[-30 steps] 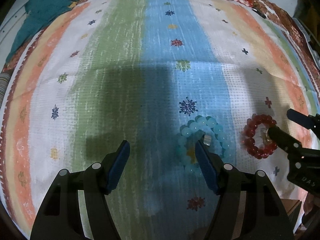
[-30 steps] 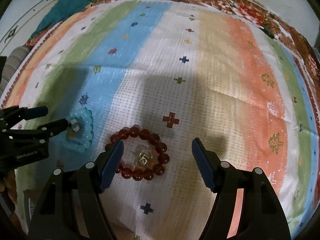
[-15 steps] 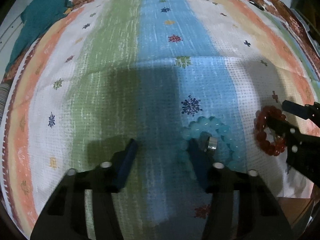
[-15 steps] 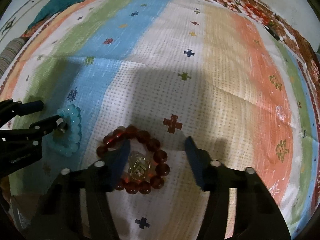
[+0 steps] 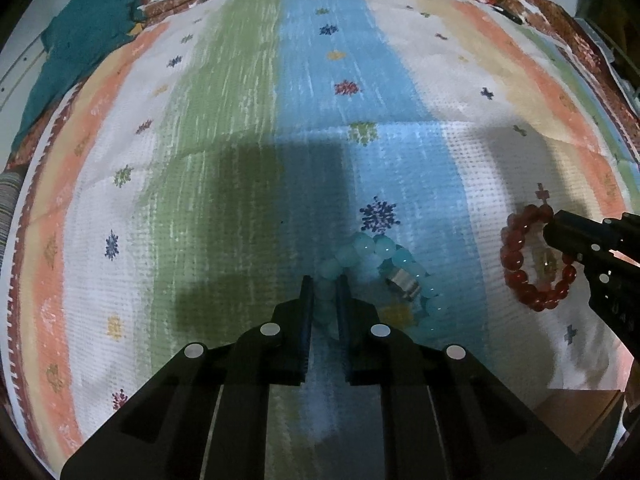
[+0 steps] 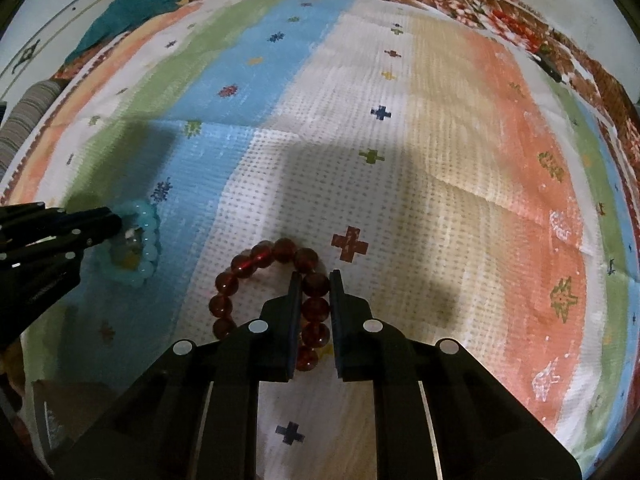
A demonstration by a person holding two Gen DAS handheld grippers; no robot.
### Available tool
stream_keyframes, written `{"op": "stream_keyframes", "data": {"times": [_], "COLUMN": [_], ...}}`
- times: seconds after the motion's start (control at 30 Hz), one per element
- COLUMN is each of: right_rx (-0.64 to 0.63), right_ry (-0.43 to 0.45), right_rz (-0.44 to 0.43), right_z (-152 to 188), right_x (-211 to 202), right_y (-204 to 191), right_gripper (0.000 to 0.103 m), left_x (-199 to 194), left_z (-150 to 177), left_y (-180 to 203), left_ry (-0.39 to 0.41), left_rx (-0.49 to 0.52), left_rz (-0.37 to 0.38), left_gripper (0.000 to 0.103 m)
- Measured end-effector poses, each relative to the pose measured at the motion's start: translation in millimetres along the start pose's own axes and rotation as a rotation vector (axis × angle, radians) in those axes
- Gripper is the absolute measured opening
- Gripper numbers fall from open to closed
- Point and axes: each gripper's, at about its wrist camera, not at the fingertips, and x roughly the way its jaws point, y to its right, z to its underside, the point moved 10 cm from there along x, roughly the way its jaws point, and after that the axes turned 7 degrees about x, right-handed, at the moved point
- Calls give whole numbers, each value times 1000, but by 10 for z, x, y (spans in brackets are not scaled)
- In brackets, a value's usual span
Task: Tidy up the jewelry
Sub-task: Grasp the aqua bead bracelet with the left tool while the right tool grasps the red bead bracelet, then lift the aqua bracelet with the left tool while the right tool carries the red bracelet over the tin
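A turquoise bead bracelet [image 5: 394, 258] with a silver ring [image 5: 402, 282] inside its loop lies on the striped cloth. My left gripper [image 5: 324, 286] is shut on the bracelet's left side. A dark red bead bracelet [image 6: 256, 266] lies to the right on a white stripe. My right gripper [image 6: 314, 284] is shut on its right-hand beads. The red bracelet also shows in the left wrist view [image 5: 516, 264], with a small gold piece [image 5: 548, 266] in its loop. The turquoise bracelet also shows in the right wrist view [image 6: 146, 240].
A striped woven cloth [image 5: 240, 120] covers the table. A teal fabric [image 5: 76, 44] lies at the far left corner. The cloth's front edge and bare wood [image 5: 580, 416] show at the lower right.
Both grippers were open around their bracelets a second ago. Both have moved forward and closed, the left on the turquoise beads, the right on the red beads.
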Motion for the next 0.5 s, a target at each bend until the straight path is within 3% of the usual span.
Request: {"op": "stream_keyframes", "data": {"times": [0.5], "right_rx": [51], "right_ry": [75], "right_rz": [-82], "right_z": [-15], "right_x": [-458], "right_y": [-85], "right_gripper": [14], "left_x": [-509], "left_z": [-181], "left_y": [299], "left_ry": [123], "left_rx": [62], "left_rz": [44], "left_gripper": [11]}}
